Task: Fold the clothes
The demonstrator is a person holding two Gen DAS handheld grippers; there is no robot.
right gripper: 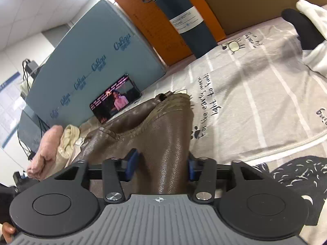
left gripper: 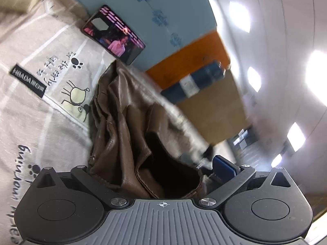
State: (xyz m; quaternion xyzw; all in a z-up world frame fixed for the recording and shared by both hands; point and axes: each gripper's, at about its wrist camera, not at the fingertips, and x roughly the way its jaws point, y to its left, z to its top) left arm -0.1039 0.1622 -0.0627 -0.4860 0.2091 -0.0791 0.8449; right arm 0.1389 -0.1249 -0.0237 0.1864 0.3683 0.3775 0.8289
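A brown leather-look garment [right gripper: 163, 143] fills the centre of the right wrist view, its glossy fabric running up from the bottom of the frame between the blue pads [right gripper: 131, 162] of the right gripper [right gripper: 160, 166], which pinches it from both sides. The garment's stitched edge rises to a peak at mid-frame, above a grey printed bedsheet [right gripper: 255, 102] with white stripes and cartoon lettering. In the left wrist view, the same garment [left gripper: 126, 126] hangs crumpled in the centre, a dark opening gaping just above the left gripper [left gripper: 163, 175]. One blue pad [left gripper: 222, 166] shows at lower right with no cloth against it; the other is hidden behind the fabric, so whether this gripper grasps the garment cannot be told. A phone [right gripper: 115, 99] showing a video leans against a blue-grey board [right gripper: 92, 51] at centre left of the right view. A dark blue flask [right gripper: 179, 18] stands at the top, before an orange panel [right gripper: 153, 24]. Pink and cream clothes [right gripper: 53, 149] lie folded at lower left.
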